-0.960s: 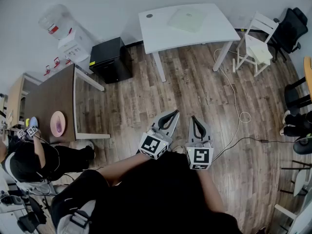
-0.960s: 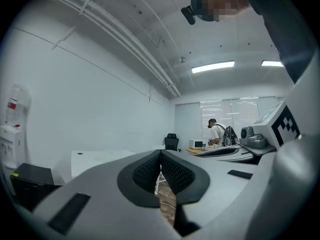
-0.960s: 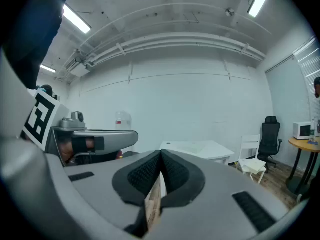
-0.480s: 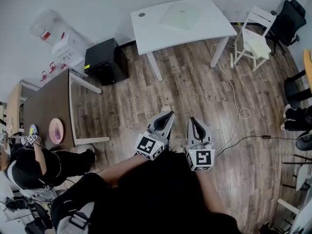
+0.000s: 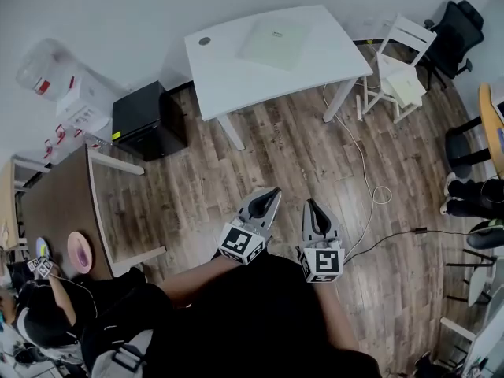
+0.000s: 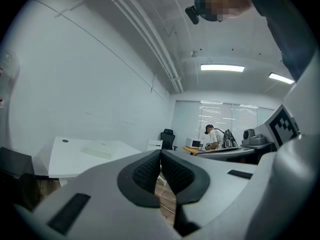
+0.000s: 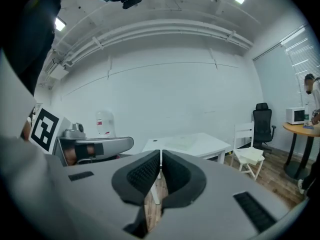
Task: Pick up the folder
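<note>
Holds the grey left gripper (image 5: 273,190) and the grey right gripper (image 5: 309,204) side by side in the lower middle of the head view, above brown wooden plank floor (image 5: 299,148). Has both pairs of jaws pressed together, with nothing between the pads. Finds the pale green flat folder (image 5: 276,42) at upper centre, lying on the white curved-edge table (image 5: 228,73), well apart from both grippers and beyond their tips. Puts it left of the jaws in the left gripper view (image 6: 97,153), just above them in the right gripper view (image 7: 182,143).
</note>
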